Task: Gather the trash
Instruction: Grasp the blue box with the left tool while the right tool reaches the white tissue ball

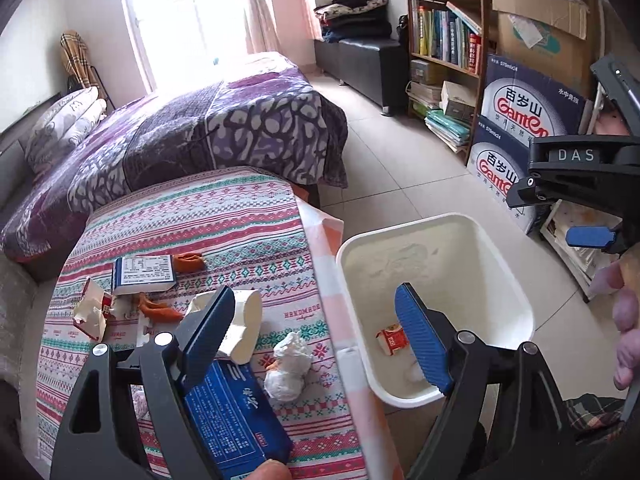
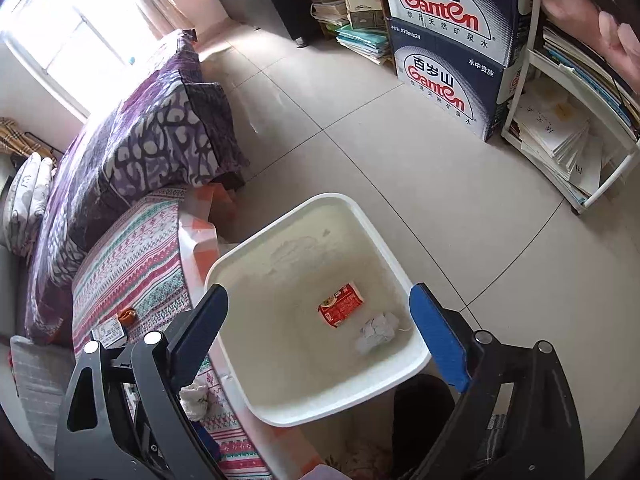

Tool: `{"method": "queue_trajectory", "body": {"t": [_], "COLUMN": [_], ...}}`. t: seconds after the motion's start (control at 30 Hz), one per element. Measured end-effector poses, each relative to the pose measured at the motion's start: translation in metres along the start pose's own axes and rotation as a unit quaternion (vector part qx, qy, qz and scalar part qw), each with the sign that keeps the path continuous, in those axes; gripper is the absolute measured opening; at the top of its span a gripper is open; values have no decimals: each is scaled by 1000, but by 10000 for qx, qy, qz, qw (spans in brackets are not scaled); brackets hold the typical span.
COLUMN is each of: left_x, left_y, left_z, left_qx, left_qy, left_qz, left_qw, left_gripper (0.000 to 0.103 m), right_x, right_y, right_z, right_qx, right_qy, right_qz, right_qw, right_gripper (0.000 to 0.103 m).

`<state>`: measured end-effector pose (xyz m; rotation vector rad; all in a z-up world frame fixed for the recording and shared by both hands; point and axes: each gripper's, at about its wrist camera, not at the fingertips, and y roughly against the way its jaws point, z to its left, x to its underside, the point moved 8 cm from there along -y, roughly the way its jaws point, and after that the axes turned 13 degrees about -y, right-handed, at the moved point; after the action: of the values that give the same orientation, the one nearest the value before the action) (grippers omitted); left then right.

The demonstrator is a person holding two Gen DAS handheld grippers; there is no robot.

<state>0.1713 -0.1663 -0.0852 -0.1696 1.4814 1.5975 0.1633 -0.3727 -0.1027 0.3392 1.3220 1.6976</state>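
Left wrist view: left gripper (image 1: 320, 336) hangs with fingers spread and nothing between them, straddling the desk (image 1: 248, 216) edge and the white bin (image 1: 516, 276) just beside it. Remaining trash lies on the patterned cloth: a crumpled tissue wad (image 1: 289, 368), a white paper carton (image 1: 244, 326) lying on its side, a blue box (image 1: 236, 420) nearest the camera, a smaller blue-and-white box (image 1: 142, 274), torn red-and-white wrapper (image 1: 93, 312) and orange peel (image 1: 160, 311). Judged handling: the tissue is very light and soft, will compress to nothing, so close fully across its middle. Both boxes appear thin card, stiff along the edges yet crushable; take them across the narrow faces. The wrapper looks slick and floppy; pinch a bunched fold. Peel is limp and possibly moist; grip the thickest strip. Right wrist view: right gripper (image 2: 320, 332) is likewise spread and empty above the bin (image 2: 280, 216), a smooth, rigid, square plastic tub with rounded corners. Inside rest a red packet (image 2: 341, 304) and a grey-white paper ball (image 2: 378, 332), close together on the bottom.
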Motion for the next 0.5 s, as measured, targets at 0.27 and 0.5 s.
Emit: {"method": "queue_trajectory", "body": {"t": [0.27,0.5], "left_x": [21,42], "left_y": [-1,-3], "left_z": [37,65], "left_qx": [-155,-321], "left_qy": [294,397], "left_qz": [191,432], "left_qw": [9993,9978], "left_gripper": [80,80], "right_x": [21,43], "right_y": [-5,-10], "right_z": [31,57], "right_qx": [-62,-110], "right_qy": [343,657], "right_qz": [111,258], "right_qw": [9993,9974], "right_gripper": [89,89]}}
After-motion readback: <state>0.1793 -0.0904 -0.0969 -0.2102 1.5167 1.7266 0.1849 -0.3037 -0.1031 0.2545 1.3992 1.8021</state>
